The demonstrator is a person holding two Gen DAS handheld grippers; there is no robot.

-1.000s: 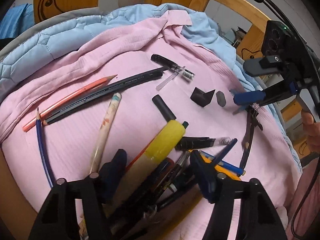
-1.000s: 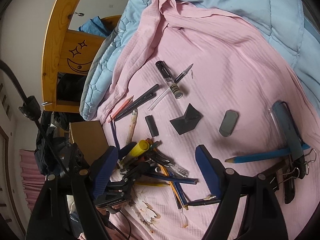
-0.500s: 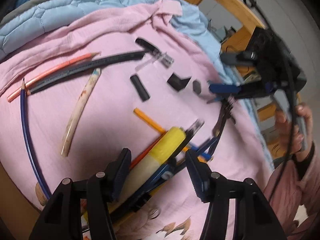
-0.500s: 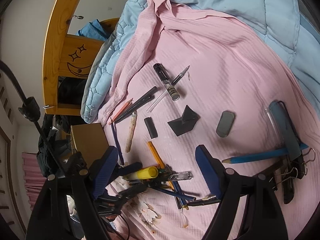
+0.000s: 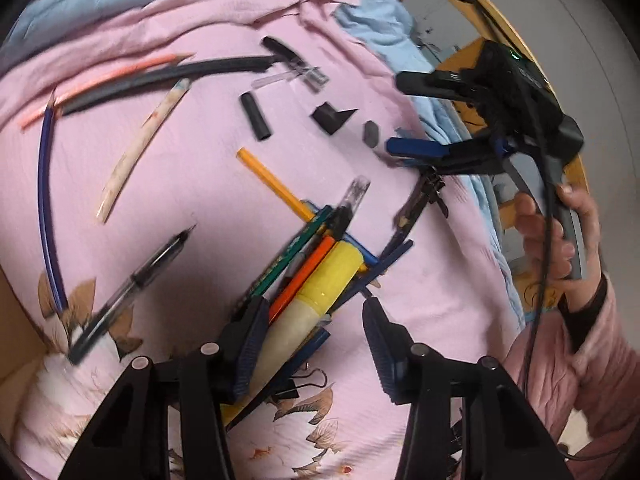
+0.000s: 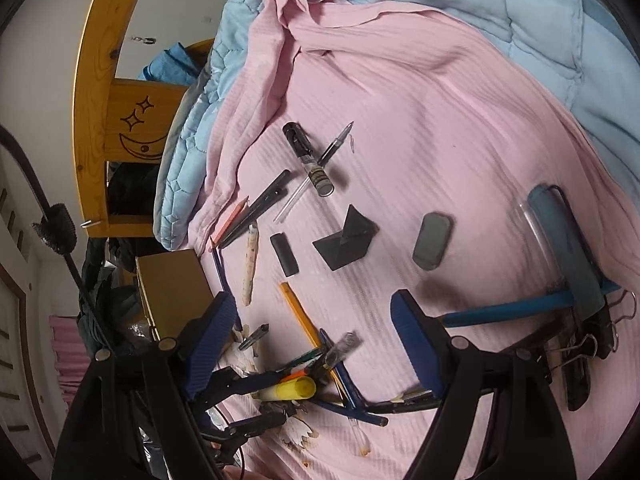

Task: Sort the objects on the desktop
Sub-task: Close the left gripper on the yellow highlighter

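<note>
Writing: no brand or label can be read in either view; a dark banded print is seen on the clear pen barrel, too small to make out
Carving: 1 moon and 2 stars are cut into the wooden bed frame
Container: a brown cardboard box is seen beside the pink sheet; its contents are hidden
Left gripper: jaws have just been closing; a bundle of pens is between them, the yellow-capped marker against the left finger; the right finger stands apart from the bundle
Right gripper: jaws held wide apart, nothing between them, above the sheet
Loose items: black cap, grey eraser, black folded card, blue pencil and binder clips lie spread on the sheet; an orange pencil pokes out of the bundle
</note>
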